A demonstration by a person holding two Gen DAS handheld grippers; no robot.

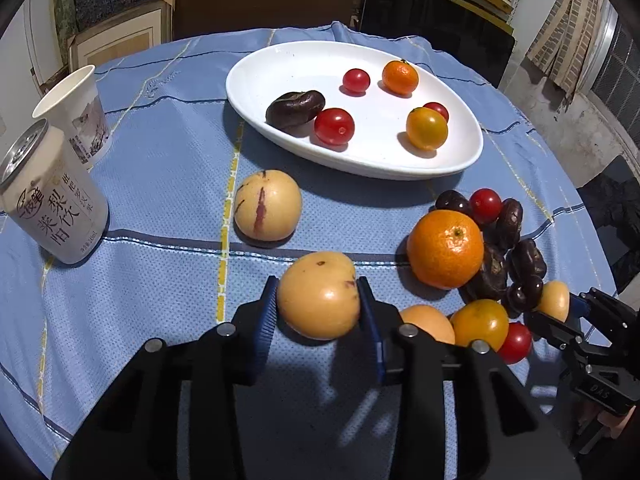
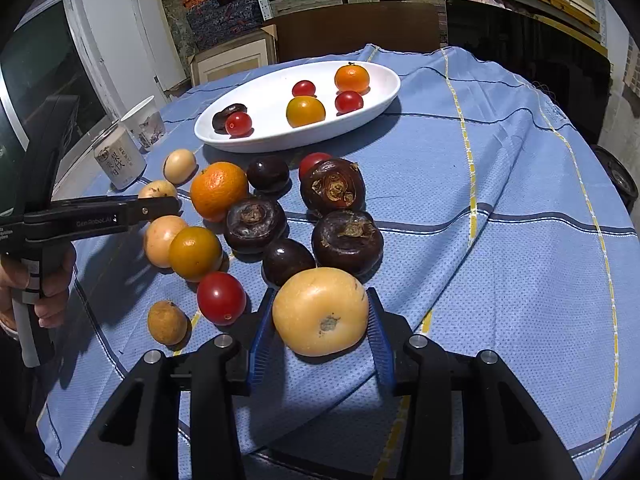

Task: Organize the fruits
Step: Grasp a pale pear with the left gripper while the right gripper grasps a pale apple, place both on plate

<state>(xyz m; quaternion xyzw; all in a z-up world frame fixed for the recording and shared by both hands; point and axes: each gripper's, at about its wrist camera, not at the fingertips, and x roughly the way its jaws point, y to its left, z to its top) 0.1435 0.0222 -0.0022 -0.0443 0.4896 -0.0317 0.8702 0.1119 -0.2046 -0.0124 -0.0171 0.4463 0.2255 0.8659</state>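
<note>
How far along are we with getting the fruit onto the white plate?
Partly done. The white plate holds six pieces: three red tomatoes, a mandarin, a yellow tomato and one dark chestnut. In hand: the left gripper and the right gripper are each shut on a pale yellow fruit. Left on the cloth: the large orange, the dark chestnuts, some tomatoes and more pale fruits.

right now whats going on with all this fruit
A person is sorting fruit onto a white oval plate with a tool in each hand. The left tool is closed on a pale yellow fruit; the right tool grips another yellow fruit. Six pieces are on the plate already; many others remain on the blue cloth.
</note>
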